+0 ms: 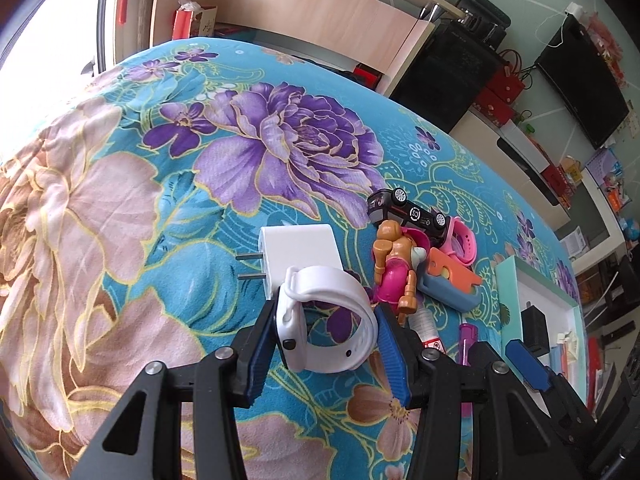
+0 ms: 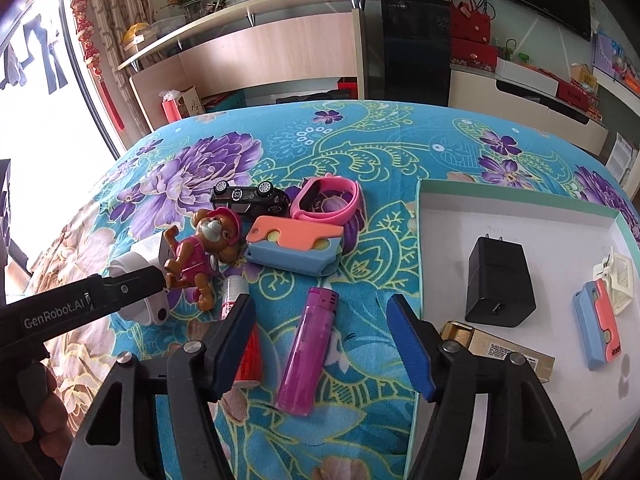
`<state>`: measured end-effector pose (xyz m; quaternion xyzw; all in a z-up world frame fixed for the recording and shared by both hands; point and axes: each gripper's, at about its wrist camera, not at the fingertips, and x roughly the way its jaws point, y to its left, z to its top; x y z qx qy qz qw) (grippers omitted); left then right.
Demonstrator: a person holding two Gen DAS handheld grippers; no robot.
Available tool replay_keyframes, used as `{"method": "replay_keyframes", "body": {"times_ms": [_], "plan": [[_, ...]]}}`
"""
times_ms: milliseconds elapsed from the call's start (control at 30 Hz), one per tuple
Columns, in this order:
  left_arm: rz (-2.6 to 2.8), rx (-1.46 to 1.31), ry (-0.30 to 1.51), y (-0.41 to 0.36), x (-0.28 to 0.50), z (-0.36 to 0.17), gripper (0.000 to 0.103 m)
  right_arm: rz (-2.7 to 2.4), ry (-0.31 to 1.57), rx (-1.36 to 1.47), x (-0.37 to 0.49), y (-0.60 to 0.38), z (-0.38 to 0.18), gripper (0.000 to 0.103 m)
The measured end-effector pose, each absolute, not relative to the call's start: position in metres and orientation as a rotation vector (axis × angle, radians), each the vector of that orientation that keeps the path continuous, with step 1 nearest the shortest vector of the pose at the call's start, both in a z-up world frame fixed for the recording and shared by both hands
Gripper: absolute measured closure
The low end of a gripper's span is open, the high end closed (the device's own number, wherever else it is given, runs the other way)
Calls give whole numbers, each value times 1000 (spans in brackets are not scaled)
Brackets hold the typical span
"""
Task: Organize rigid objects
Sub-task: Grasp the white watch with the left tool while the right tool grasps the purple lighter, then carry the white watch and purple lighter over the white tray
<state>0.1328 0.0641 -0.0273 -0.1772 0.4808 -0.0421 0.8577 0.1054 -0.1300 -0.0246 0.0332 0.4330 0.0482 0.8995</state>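
1. Gripping a white smartwatch (image 1: 328, 320), the left tongs (image 1: 326, 344) press their ribbed blue pads on it, one on the glossy square case, the other on the smooth rubbery strap loop. It sits just above a floral, soft-looking cloth (image 1: 120, 200) on the desk, touching a boxy white charger (image 1: 300, 252) with two metal prongs. Beside it lies a glossy plastic dog figure (image 1: 394, 264) in pink, then a black toy car (image 1: 408, 212) on its roof and a pink watch band (image 1: 464, 244).
2. Spread apart, the right tongs (image 2: 322, 340) hover around a translucent purple lighter (image 2: 308, 344) lying flat on the cloth, pads not touching it. To the right a shallow white-lined tray (image 2: 520, 216) with a teal rim holds a matte black charger cube (image 2: 500, 284), a blue-and-orange case (image 2: 598, 324) and a white clip (image 2: 618, 280)
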Motion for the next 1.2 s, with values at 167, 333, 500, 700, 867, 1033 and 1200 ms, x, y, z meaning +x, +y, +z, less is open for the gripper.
{"method": "replay_keyframes", "body": {"times_ms": [167, 333, 500, 700, 867, 1033, 1200], "plan": [[-87, -371, 1014, 64, 133, -29, 52, 111, 939, 39, 108, -124, -35, 52], [-87, -370, 1014, 64, 134, -29, 52, 108, 977, -7, 110, -118, -43, 60], [-85, -365, 1014, 63, 134, -31, 52, 94, 983, -70, 111, -111, -46, 64], [-85, -363, 1014, 63, 134, -31, 52, 98, 984, -81, 110, -110, -46, 73], [-77, -360, 1004, 63, 133, -28, 52, 107, 978, -52, 111, -113, -44, 83], [-61, -360, 975, 66, 130, -20, 52, 115, 963, -17, 109, -117, -39, 83], [-56, -341, 910, 65, 124, -1, 52, 105, 862, 37, 102, -128, -16, 83]]}}
